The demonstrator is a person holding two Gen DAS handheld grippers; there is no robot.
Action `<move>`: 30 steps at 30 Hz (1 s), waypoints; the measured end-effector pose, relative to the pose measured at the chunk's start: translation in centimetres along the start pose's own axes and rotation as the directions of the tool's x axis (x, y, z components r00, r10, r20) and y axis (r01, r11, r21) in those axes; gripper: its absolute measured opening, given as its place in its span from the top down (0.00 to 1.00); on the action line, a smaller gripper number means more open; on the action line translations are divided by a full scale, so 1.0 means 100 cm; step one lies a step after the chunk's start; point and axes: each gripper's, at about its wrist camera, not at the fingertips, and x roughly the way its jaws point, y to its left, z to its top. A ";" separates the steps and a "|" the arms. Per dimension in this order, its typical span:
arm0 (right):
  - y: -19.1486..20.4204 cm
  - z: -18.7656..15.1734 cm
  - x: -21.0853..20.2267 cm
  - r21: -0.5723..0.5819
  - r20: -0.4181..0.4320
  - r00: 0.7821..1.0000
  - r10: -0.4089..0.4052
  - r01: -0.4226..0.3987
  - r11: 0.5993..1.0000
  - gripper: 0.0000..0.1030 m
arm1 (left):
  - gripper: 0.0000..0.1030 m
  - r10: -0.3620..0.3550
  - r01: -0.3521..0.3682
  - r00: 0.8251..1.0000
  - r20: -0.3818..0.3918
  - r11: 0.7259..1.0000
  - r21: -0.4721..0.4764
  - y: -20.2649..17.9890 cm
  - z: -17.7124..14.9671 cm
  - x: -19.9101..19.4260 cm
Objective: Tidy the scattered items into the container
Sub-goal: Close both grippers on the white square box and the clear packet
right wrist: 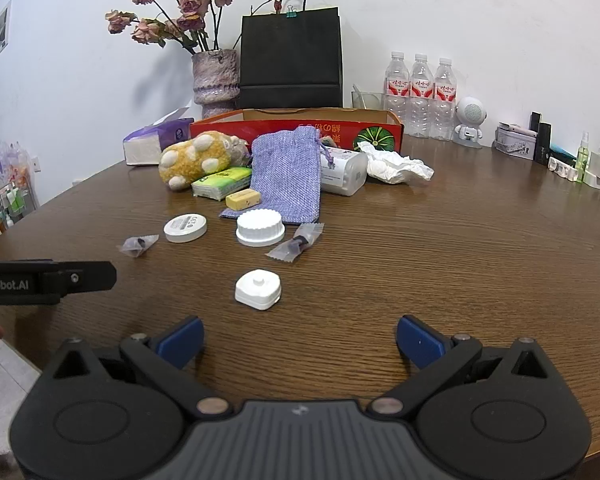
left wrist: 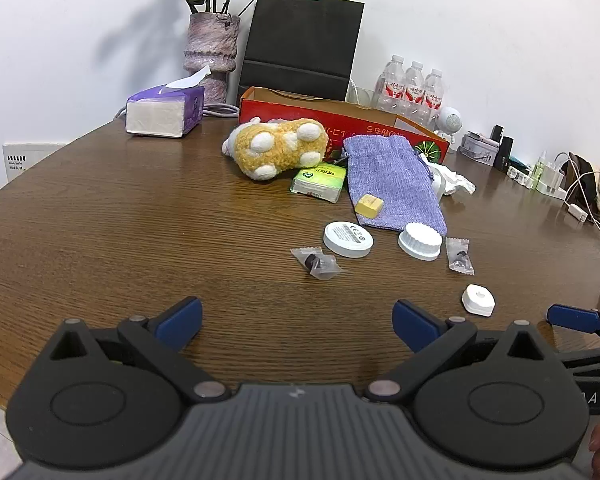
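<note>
White wall backs a round wooden bench [left wrist: 120, 220] crowded with small things. Over its near edge the left hand-held gripper [left wrist: 298, 322] hangs with its blue-padded fingers [left wrist: 180, 320] spread wide apart and nothing between them; the right hand-held gripper [right wrist: 300, 338] stands the same way, wide apart and empty, both tilted down toward the wood.

Just ahead of the right one lies a small white square part [right wrist: 258, 284], which the left view shows off to its right side near the bench edge. Farther out come two clear wrapped sweets [right wrist: 296, 245], a ribbed white cap [right wrist: 260, 228] and a flat white disc [right wrist: 185, 227]. Behind these a purple cloth pouch [right wrist: 288, 176] lies flat with a yellow block [right wrist: 242, 199] at its lower edge, a green tissue pack [right wrist: 222, 182] just beside it, and a yellow plush toy [right wrist: 194, 158] beyond that.

At the back sits the red cardboard box [right wrist: 300, 125], open at the top, with the pouch and toy against its front wall. Only the right view shows a white plastic case [right wrist: 344, 176] behind the pouch and the full spread of crumpled white paper [right wrist: 396, 166]; the left view catches just a corner of the paper. The left view shows the purple tissue box [left wrist: 164, 112] whole, while the right view sees it half hidden by the toy.

Each view catches the other gripper at its edge, and a bit of the person's fingers.
</note>
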 end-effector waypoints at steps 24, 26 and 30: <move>0.003 0.002 0.007 -0.027 0.016 1.000 -0.008 0.009 1.000 0.01 | 0.00 -0.008 0.009 1.000 -0.025 1.000 0.014 -0.005 0.009 0.011; 0.004 0.003 0.010 -0.033 0.021 1.000 -0.001 0.002 0.999 0.02 | 0.00 -0.001 0.002 1.000 -0.028 1.000 0.029 -0.008 0.011 0.015; 0.007 0.005 0.014 -0.040 0.025 1.000 0.010 -0.009 0.999 0.04 | 0.00 -0.002 0.003 0.999 -0.032 0.999 0.037 -0.012 0.014 0.021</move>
